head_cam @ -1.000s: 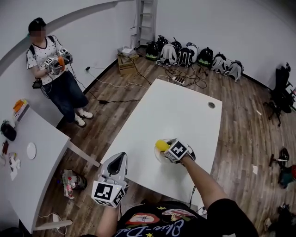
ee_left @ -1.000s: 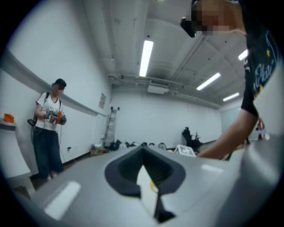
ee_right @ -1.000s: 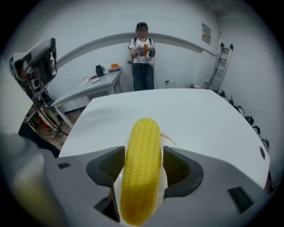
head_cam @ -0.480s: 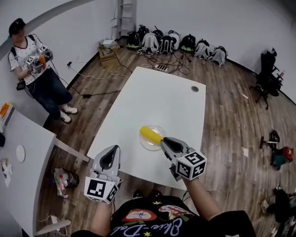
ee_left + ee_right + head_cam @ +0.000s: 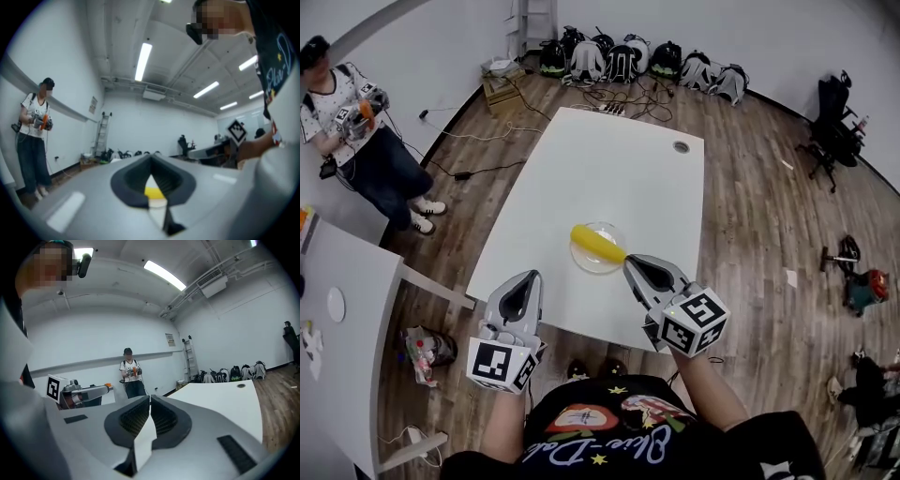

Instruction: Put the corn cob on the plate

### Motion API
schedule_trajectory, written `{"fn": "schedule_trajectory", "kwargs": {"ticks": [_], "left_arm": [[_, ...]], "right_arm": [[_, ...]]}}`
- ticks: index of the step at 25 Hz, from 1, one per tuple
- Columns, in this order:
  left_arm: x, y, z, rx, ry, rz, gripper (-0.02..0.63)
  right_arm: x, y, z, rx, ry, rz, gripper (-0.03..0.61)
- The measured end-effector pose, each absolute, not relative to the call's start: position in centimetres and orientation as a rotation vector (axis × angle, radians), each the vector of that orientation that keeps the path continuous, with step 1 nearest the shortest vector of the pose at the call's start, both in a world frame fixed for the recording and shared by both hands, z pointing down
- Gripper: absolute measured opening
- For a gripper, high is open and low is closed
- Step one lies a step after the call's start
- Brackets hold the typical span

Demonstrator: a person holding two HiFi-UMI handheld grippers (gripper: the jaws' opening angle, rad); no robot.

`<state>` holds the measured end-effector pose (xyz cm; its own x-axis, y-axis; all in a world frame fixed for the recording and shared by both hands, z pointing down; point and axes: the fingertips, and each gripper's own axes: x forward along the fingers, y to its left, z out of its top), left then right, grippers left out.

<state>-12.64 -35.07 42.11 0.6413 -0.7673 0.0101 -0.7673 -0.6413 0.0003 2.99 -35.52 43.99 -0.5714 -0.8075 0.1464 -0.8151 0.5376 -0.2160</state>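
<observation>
A yellow corn cob lies on a clear round plate near the front of the white table. My right gripper hovers just in front and to the right of the plate, shut and empty, with its tip close to the cob's near end. Over the table's front left edge my left gripper points level, shut with nothing held. In the left gripper view the cob shows through the gap behind the closed tips of the left gripper. The right gripper shows its jaws pressed together.
A person holding grippers stands by the left wall. A second white table with small items is at the left. Backpacks line the far wall, cables lie on the wood floor, and an office chair stands at the right.
The right gripper has left the corn cob on the plate, lifted and drawn back towards me, and its jaws have closed. The left gripper has shifted a little.
</observation>
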Motion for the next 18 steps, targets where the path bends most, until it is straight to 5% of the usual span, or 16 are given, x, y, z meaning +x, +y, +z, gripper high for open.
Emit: {"fn": "schedule_trajectory", "kwargs": {"ticks": [18], "left_arm": [[-13.8, -34.3, 43.0, 2.814, -1.366, 0.09, -0.006]], "right_arm": [[2.4, -35.5, 44.4, 1.427, -2.716, 0.415, 0.023]]}}
